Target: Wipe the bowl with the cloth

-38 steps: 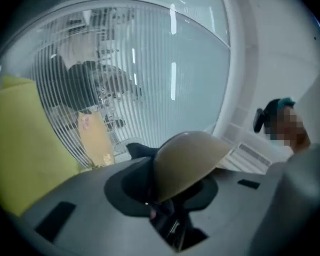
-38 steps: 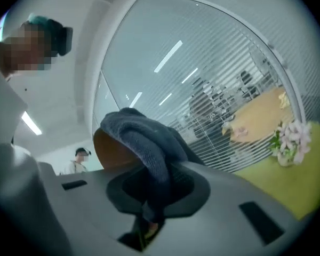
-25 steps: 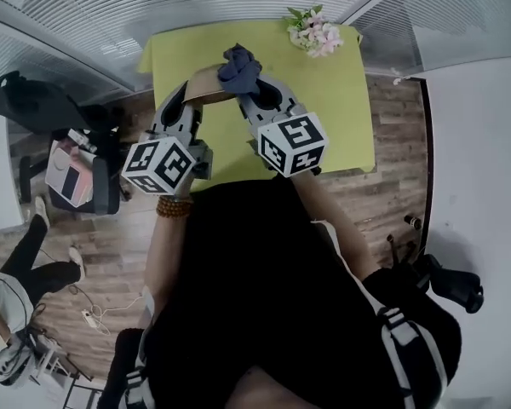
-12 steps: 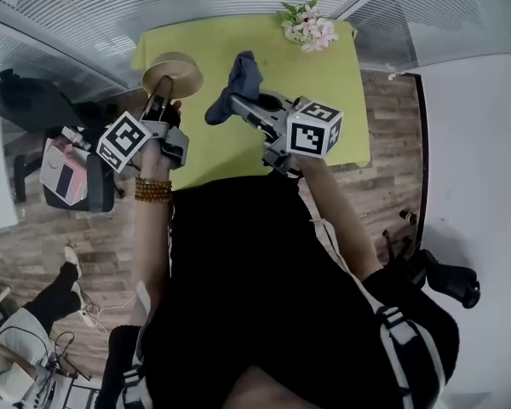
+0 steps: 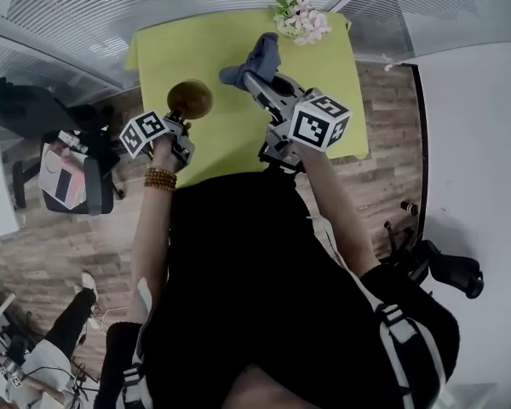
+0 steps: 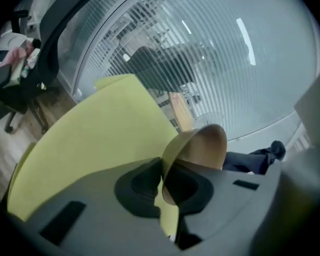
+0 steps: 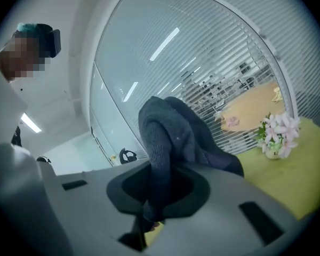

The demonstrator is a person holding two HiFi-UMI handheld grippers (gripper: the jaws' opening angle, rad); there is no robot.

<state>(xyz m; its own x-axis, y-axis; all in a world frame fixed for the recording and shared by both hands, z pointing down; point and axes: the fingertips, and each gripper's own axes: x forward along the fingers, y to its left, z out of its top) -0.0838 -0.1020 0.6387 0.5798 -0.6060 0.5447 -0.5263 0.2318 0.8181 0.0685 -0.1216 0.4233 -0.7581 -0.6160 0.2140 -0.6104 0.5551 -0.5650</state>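
Since the frame a second earlier, the left tool (image 5: 179, 116) dropped down and leftward with the tan round bowl (image 5: 190, 98). This parted the bowl from the dark blue-grey knitted cloth (image 5: 257, 60), which had sat against it. The right tool (image 5: 254, 79) shifted only slightly, towards the far right.

Left tool: jaws were clamped on the bowl's rim, wall pinched between them. The bowl was tipped on edge, its hollow facing right in the left gripper view (image 6: 202, 145). It sat over the near left part of the yellow-green worktop (image 5: 213, 45); contact with the worktop could not be told.

Right tool: jaws were closed on a fold of the cloth, the bulk bunched above them (image 7: 168, 132). The cloth was held over the worktop, well apart from the bowl.

Pink-and-white flower bunch (image 5: 300, 20) stood at the far right corner.
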